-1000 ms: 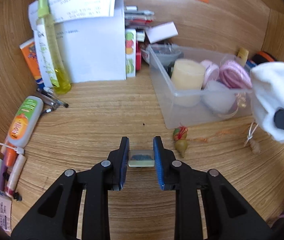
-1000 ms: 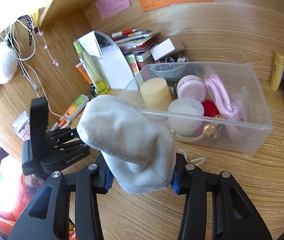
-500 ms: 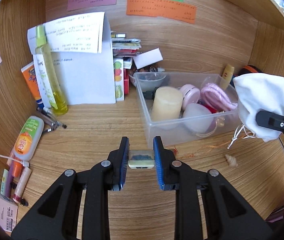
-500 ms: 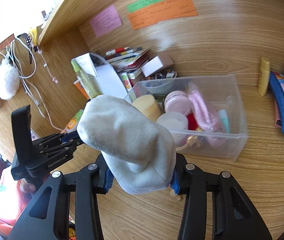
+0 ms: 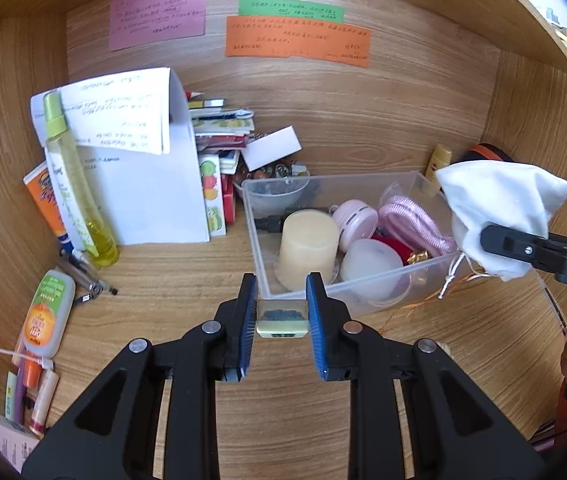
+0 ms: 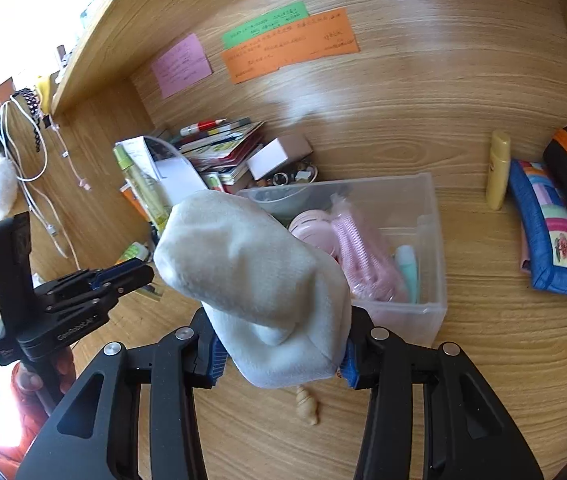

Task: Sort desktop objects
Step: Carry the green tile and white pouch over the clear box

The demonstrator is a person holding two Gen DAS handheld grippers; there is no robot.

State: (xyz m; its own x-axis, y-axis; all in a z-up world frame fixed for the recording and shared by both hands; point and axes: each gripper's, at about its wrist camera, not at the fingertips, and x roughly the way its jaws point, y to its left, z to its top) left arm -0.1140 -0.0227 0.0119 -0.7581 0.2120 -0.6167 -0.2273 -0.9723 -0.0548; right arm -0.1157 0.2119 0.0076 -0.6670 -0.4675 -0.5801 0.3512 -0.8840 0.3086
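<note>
My left gripper (image 5: 282, 316) is shut on a small pale square block with a dark top (image 5: 282, 317), held above the desk just in front of the clear plastic bin (image 5: 367, 300). My right gripper (image 6: 279, 354) is shut on a white cloth pouch (image 6: 251, 280), raised in front of the bin (image 6: 427, 240); the pouch also shows at the right of the left wrist view (image 5: 499, 212). The bin holds a cream candle (image 5: 307, 248), a pink round case (image 5: 353, 220), pink cord (image 5: 415, 224) and a white lid.
A yellow spray bottle (image 5: 71, 184), papers and books stand at the back left. A tube (image 5: 45, 312) and pens lie at the left. A small shell (image 6: 307, 404) lies on the desk. A yellow tube (image 6: 498, 168) and pouches (image 6: 551, 232) sit at the right.
Both grippers have risen and pulled back from the desk, each keeping its load. The bin and wall notes show more fully; the small ornament on the desk has dropped from the left view.
</note>
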